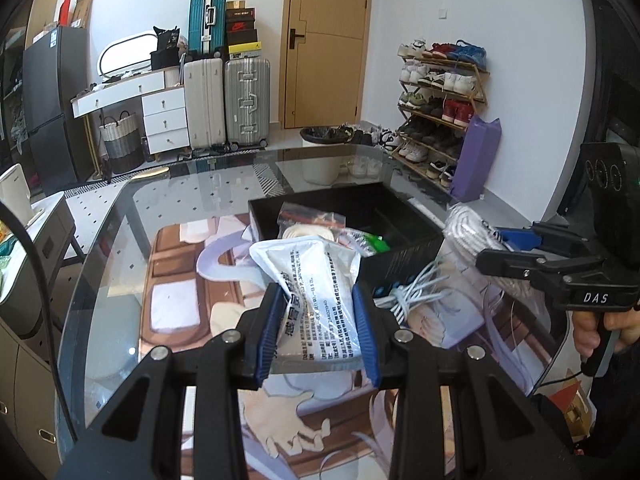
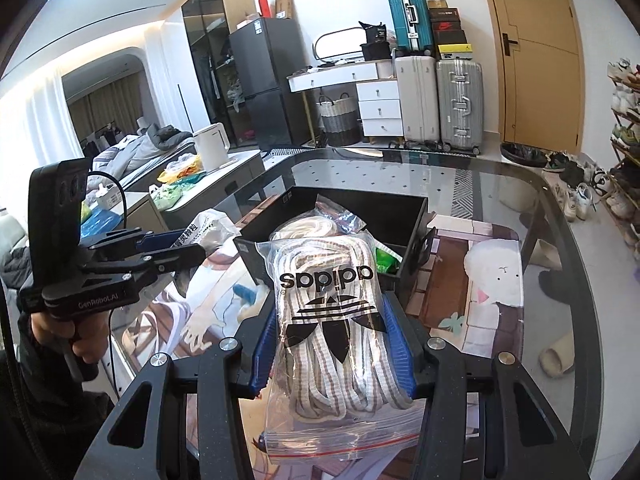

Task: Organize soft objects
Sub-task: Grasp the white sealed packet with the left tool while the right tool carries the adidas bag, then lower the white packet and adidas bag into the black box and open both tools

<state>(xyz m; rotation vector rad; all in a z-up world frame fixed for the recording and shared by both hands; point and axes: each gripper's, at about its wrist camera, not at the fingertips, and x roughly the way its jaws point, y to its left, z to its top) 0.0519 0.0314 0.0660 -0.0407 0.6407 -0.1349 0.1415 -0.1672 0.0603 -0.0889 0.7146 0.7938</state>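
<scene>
Left wrist: jaws pinch a crinkly white pouch point(image 1: 320, 300); right jaws squeeze a glossy bag of laces point(image 2: 336, 320).

Packet point(image 1: 320, 300) lower end: hidden behind blue pads.
Lace bag point(image 2: 340, 340) bottom: cut off by frame edge.
Box point(image 2: 400, 216) contents: partly covered by lace bag.

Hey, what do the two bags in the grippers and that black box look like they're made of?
Left gripper bag: thin white plastic film, glossy, crinkled, with printed text.
Right gripper zip bag: clear, shiny plastic; woven white laces, likely cotton or polyester, show through.
Black box: matte with thin, flat walls, probably cardboard, though it could be plastic.
</scene>
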